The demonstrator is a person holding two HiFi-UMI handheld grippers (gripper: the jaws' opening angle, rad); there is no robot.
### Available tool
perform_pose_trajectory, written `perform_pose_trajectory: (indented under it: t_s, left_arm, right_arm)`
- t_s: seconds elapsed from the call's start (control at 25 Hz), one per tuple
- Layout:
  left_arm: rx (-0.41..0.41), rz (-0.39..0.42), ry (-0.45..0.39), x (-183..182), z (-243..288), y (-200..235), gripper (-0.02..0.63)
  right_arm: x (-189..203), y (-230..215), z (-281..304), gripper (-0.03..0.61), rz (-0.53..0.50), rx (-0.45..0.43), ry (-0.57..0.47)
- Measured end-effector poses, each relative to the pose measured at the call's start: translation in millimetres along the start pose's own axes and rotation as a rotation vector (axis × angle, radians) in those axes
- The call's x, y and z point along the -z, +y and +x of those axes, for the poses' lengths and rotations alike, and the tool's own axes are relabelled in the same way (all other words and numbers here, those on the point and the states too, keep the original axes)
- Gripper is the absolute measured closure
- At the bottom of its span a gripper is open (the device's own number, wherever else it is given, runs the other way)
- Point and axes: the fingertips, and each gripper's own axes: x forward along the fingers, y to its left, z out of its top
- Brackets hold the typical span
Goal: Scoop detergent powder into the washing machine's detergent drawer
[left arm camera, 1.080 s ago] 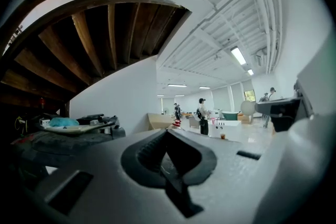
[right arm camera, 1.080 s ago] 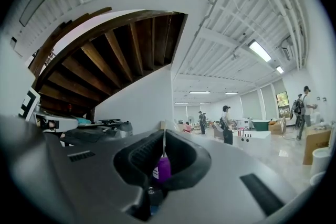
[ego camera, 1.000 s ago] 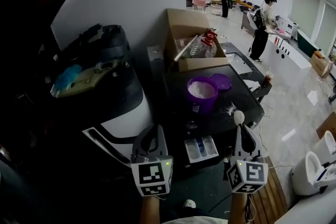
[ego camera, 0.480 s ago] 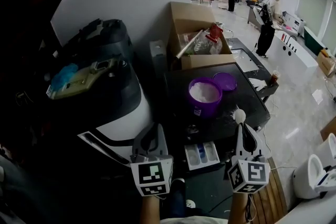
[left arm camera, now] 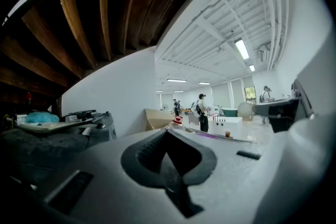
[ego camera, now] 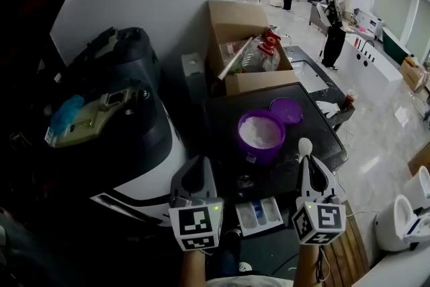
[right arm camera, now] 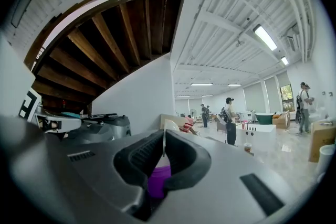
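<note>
The right hand-held gripper (ego camera: pixel 308 163) is pressed together on the thin handle of a scoop (ego camera: pixel 304 144), whose white bowl sticks out over the dark surface (ego camera: pixel 321 135), just beside the purple tub (ego camera: pixel 259 138) of powder. The left hand-held gripper (ego camera: pixel 194 168) is closed on nothing, off to the side. The tub stands open, its lid (ego camera: pixel 287 110) lying next to it, and the drawer (ego camera: pixel 259 215) is pulled out below. The task looks early. Whether the scoop carries powder, or the drawer holds any, I cannot tell.
</note>
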Motion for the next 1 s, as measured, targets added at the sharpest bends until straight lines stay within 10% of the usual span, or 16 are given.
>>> perform_pose_trajectory:
  t_s: [1.0]
  left_arm:
    - [0.146,0.003,0.08,25,158,27,0.612]
  right_arm:
    - [53,6,137,0.557,0.01,-0.001,0.282]
